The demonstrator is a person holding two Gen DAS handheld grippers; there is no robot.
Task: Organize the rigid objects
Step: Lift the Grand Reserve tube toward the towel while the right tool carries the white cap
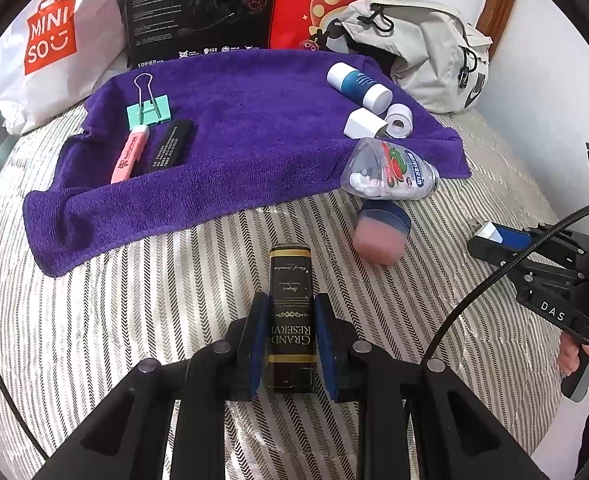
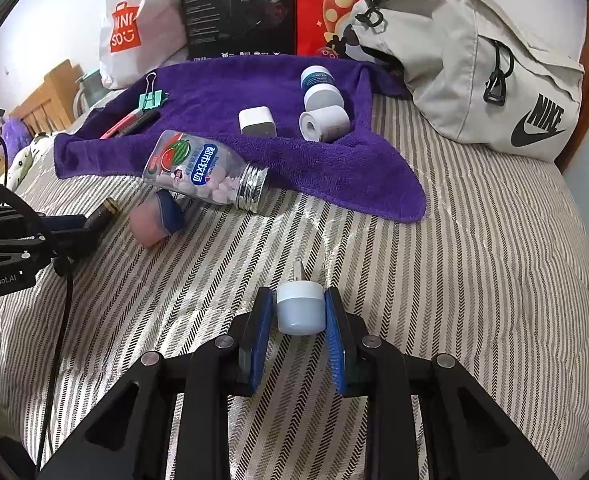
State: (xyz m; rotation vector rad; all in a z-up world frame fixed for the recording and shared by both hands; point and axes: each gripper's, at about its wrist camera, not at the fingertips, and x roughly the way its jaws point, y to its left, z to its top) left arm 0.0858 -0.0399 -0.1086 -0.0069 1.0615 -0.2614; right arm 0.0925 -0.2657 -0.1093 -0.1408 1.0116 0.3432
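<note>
My left gripper (image 1: 290, 304) is shut on a black and gold "Grand Reserve" box (image 1: 290, 280), low over the striped bedspread (image 1: 134, 320). My right gripper (image 2: 299, 300) is shut on a small pale blue jar (image 2: 300, 312). A purple towel (image 1: 234, 128) ahead holds a green binder clip (image 1: 149, 110), a pink pen (image 1: 128, 154), a black bar (image 1: 170, 146), a blue and white bottle (image 1: 358, 86), a white cap (image 1: 364, 124) and a white roll (image 1: 399, 120). A clear candy bottle (image 2: 202, 168) lies at the towel's front edge, with a pink and blue soft piece (image 2: 156, 218) beside it.
A grey Nike bag (image 2: 494, 72) lies open at the back right. A black box (image 2: 238, 8), a red bag (image 2: 334, 8) and a white Miniso bag (image 2: 134, 28) stand against the wall behind the towel. A cable (image 1: 474, 292) runs from the right gripper.
</note>
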